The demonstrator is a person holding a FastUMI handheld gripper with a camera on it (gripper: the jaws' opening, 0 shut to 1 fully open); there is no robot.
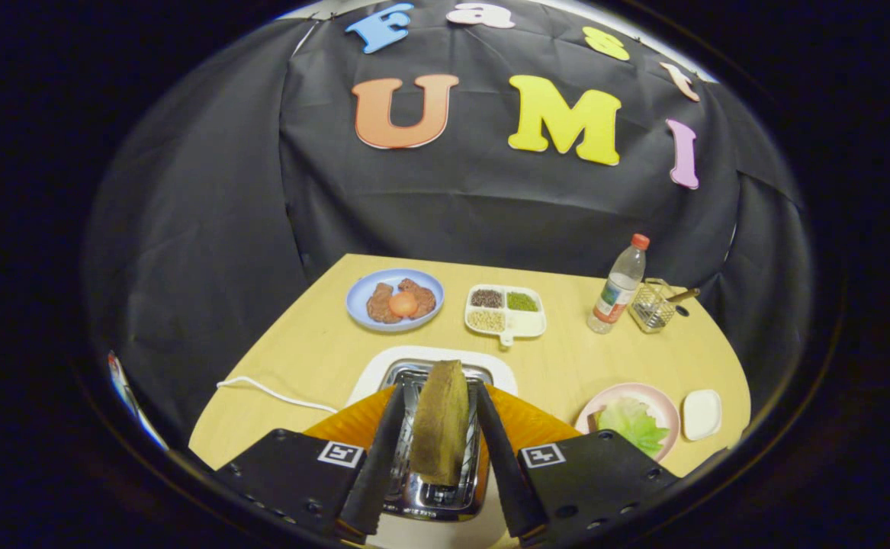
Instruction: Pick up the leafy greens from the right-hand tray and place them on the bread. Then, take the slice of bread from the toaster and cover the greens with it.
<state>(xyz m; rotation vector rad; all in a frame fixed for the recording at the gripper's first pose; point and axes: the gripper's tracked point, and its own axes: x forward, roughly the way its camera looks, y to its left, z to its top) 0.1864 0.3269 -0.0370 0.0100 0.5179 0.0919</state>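
Claw (445, 457) straddles the bread slice (440, 422) over the toaster (433, 488), bottom centre; contact unclear, so can't tell if gripped. Light, crumbly: I'd pinch flat faces mid-height, gently.

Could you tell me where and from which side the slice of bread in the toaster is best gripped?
Grip the bread slice on its upper part, which stands upright out of the toaster slot, pinching across its two broad flat faces from above. The gripper is already lined up so: one finger on each side of the slice, seemingly pressing its faces. Its lower part sits in the slot.
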